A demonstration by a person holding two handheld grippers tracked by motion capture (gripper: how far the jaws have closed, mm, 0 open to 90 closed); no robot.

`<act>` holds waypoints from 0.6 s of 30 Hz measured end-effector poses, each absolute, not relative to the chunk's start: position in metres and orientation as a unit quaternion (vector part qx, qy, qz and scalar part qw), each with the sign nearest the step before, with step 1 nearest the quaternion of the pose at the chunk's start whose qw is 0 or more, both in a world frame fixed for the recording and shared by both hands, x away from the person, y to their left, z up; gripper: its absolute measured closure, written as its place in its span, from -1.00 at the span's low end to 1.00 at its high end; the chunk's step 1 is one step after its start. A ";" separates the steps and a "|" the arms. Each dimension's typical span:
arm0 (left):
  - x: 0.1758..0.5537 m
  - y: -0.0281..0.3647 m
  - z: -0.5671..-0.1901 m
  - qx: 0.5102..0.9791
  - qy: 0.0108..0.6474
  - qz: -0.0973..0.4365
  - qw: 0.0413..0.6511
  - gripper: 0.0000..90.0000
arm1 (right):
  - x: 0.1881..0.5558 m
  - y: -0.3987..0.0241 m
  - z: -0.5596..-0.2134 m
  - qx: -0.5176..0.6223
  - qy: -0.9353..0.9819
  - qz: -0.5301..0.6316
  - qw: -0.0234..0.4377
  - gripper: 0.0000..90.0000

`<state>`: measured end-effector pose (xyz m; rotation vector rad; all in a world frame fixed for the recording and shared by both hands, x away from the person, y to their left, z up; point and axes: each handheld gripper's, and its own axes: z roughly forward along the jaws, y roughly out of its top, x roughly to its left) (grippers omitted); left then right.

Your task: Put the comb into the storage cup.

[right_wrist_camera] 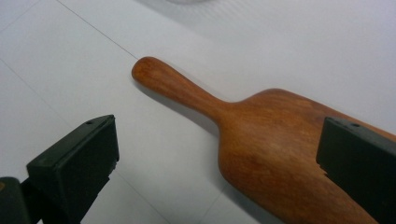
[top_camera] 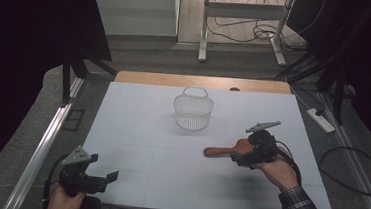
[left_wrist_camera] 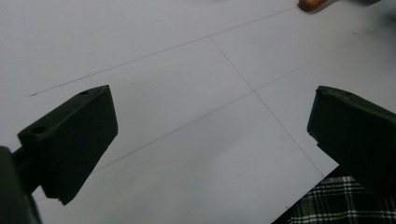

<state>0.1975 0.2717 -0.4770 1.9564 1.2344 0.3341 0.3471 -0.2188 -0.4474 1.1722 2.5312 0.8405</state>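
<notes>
Fingers of your right gripper [right_wrist_camera: 217, 163] gape around the reddish-brown wooden paddle [right_wrist_camera: 261, 144], ungrasped; left gripper [left_wrist_camera: 210, 154] open, idle; white wire basket [top_camera: 193, 109] awaits.

High view dim overall — surroundings near black, only the white tabletop [top_camera: 169, 158] reads pale grey-blue, grainy. Soft faint shadows under the wire basket [top_camera: 193, 109]. Gripper views brighter, even light, no glare; wooden scoop [right_wrist_camera: 261, 149] reasonably sharp with a soft shadow on its near side — close jaws slightly blurred.
</notes>
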 end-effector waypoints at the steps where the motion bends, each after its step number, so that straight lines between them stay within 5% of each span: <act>1: 0.197 0.272 -0.477 0.770 0.486 0.131 0.392 -0.95 | 0.348 -0.218 -0.447 0.401 0.863 0.287 0.112 -1.00; 18: 0.198 0.271 -0.477 0.774 0.482 0.129 0.390 -0.95 | 0.371 -0.195 -0.453 0.403 0.870 0.262 0.109 -1.00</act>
